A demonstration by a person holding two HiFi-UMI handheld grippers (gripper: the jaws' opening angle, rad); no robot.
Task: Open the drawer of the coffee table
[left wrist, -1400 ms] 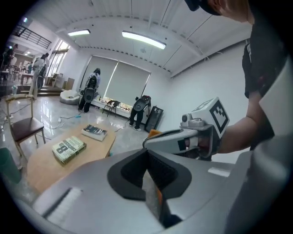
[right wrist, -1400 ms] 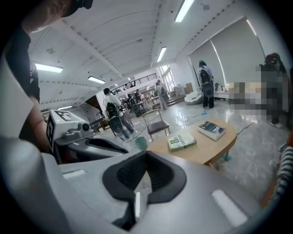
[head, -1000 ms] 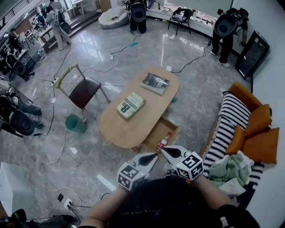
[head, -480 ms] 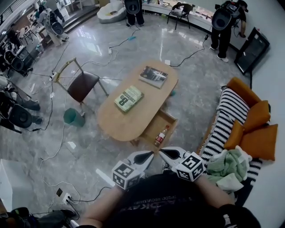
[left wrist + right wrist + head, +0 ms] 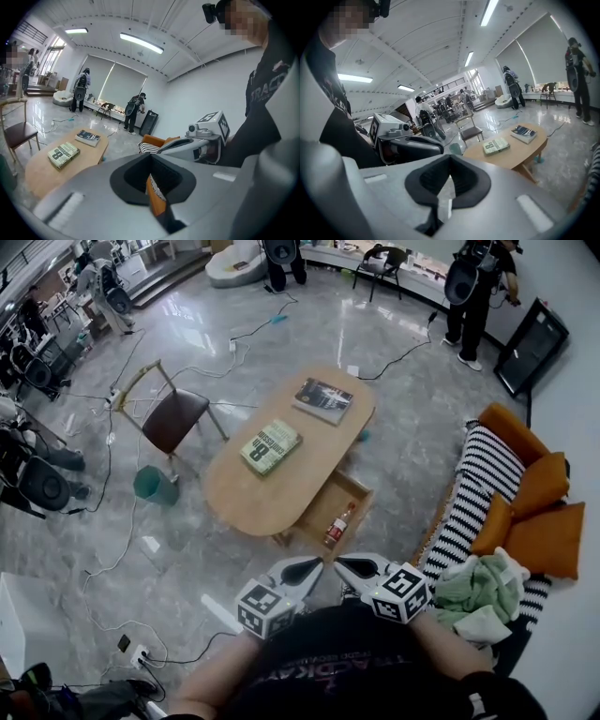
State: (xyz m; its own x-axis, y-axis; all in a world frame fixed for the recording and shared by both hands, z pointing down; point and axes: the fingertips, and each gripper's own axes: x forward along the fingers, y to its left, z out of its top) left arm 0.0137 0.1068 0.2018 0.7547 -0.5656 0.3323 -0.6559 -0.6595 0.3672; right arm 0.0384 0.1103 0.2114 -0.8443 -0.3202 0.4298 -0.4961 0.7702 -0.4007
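Note:
The oval wooden coffee table stands in the middle of the floor with two books on it. Its drawer is pulled out on the side toward the sofa, and a small bottle lies inside. My left gripper and right gripper are both shut and empty, tips close together near my body, short of the drawer. In the left gripper view the table lies left of the shut jaws. The right gripper view shows the table ahead at right.
A brown chair and a green bin stand left of the table. A striped sofa with orange cushions and a green cloth lines the right side. Cables cross the floor; people stand at the far end.
The view has shifted a little, so the table and drawer sit slightly higher in the picture. The right gripper drifted slightly sideways. Both grippers stay shut and close together.

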